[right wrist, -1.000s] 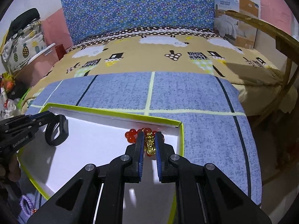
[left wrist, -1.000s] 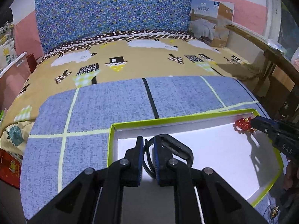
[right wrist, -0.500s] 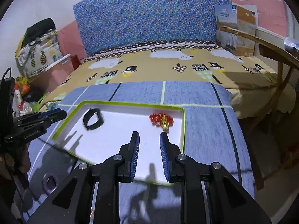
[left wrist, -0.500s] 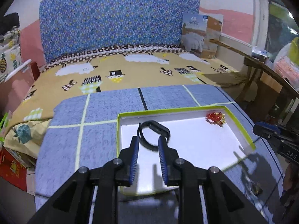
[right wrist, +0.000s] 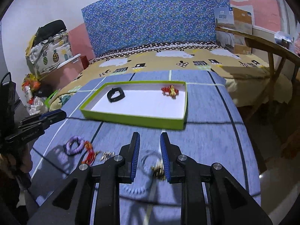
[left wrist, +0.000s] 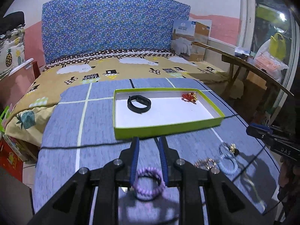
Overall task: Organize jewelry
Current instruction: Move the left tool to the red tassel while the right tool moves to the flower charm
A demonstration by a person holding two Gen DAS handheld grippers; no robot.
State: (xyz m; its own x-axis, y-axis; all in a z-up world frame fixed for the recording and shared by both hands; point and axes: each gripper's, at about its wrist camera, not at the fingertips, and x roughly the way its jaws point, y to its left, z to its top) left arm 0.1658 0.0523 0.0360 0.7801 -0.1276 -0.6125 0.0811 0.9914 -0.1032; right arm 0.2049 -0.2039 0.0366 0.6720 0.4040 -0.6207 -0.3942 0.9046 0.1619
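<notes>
A green-rimmed white tray (left wrist: 165, 129) (right wrist: 135, 120) holds a black band (left wrist: 139, 104) (right wrist: 115, 94) and a red-and-gold bead bracelet (left wrist: 189, 96) (right wrist: 169, 91). My left gripper (left wrist: 148, 146) is open, short of the tray. A purple coil bracelet (left wrist: 150, 183) (right wrist: 75, 144) lies on the cloth below its fingers, seen between them. My right gripper (right wrist: 150, 140) is open over a thin ring with a gold charm (right wrist: 153, 162) (left wrist: 227, 148) and a pale blue coil bracelet (right wrist: 133, 189) (left wrist: 227, 166). Each gripper shows in the other's view, left gripper (right wrist: 52, 116) and right gripper (left wrist: 260, 131).
A red tassel piece (right wrist: 90, 153) and a small silver piece (right wrist: 107, 155) (left wrist: 204, 163) lie between the bracelets. A black cord (left wrist: 75, 147) crosses the blue cloth before the tray. The bed (left wrist: 112, 69) lies behind, a wooden bench (left wrist: 253, 65) at right.
Both grippers let go of the black band and the red bracelet in the tray, opened, and drew back to the near side of the cloth over the loose jewelry.
</notes>
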